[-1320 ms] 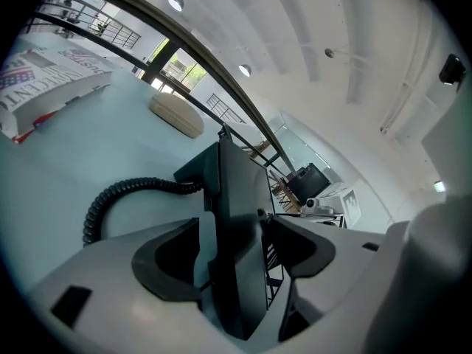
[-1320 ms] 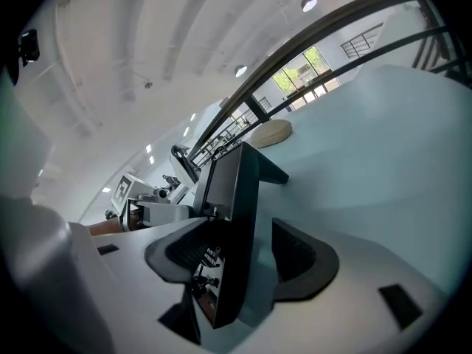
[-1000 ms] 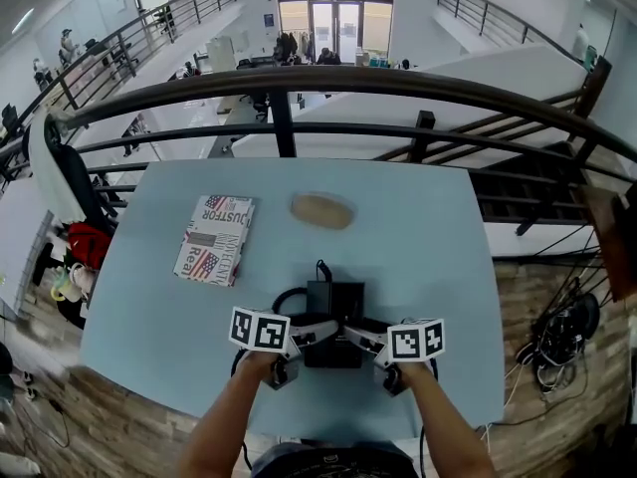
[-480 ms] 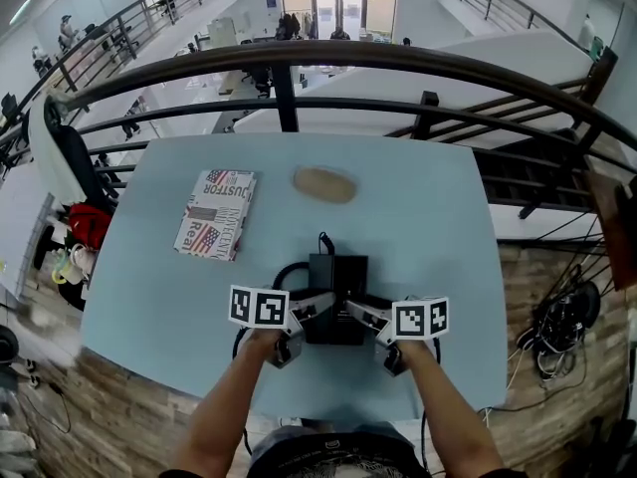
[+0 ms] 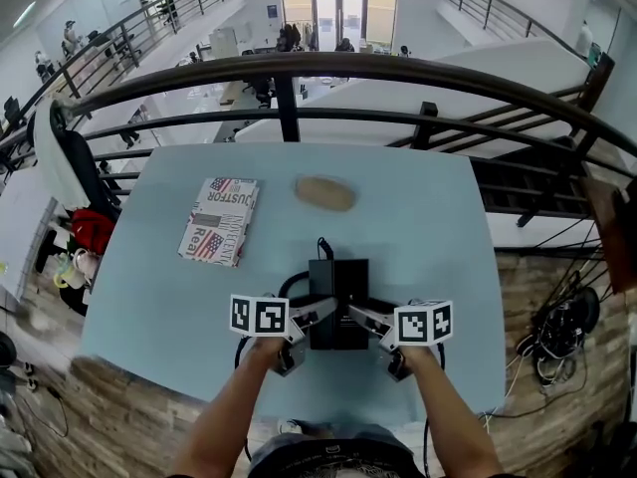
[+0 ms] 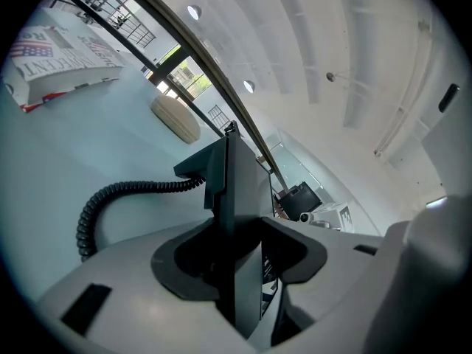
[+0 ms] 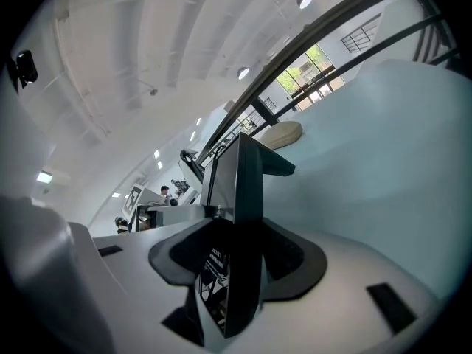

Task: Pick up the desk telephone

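Telephone rests on the table near my edge, its coiled cord trailing left. A second ago my jaws stood wide on either side. Now my left gripper is clamped on its left edge and my right gripper on its right. With both grips set, I judge lifting comes next.

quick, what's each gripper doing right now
left gripper: closed on the left edge of the telephone
right gripper: closed on the telephone's right edge
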{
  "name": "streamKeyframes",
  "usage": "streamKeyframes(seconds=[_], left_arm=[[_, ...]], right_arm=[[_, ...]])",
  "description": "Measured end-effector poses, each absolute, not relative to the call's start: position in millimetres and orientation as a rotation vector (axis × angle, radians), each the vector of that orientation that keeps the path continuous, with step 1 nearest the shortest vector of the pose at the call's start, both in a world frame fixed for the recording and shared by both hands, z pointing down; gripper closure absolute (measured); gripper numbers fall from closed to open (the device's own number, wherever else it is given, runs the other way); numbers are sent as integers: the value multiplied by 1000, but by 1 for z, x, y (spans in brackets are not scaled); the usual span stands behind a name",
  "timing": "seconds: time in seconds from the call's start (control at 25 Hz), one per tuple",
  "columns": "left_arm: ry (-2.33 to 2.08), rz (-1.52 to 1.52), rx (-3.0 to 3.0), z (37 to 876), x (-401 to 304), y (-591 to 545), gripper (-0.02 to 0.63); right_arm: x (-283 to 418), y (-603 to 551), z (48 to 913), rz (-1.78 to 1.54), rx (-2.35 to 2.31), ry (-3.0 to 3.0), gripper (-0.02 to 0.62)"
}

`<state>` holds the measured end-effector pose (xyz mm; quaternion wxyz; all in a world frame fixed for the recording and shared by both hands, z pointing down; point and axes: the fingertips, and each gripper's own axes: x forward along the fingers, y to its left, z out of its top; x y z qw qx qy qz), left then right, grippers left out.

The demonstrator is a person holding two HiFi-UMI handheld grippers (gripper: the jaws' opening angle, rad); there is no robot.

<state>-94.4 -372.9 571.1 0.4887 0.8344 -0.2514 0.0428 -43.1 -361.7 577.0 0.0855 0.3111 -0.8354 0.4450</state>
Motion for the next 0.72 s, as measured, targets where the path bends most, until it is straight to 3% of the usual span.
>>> streamKeyframes(seconds=[0.72], left_arm=[[-670,-5,2360,432,-105,-371,411]], right_arm=[[-53,-361,440,920,1014,-2758,393]])
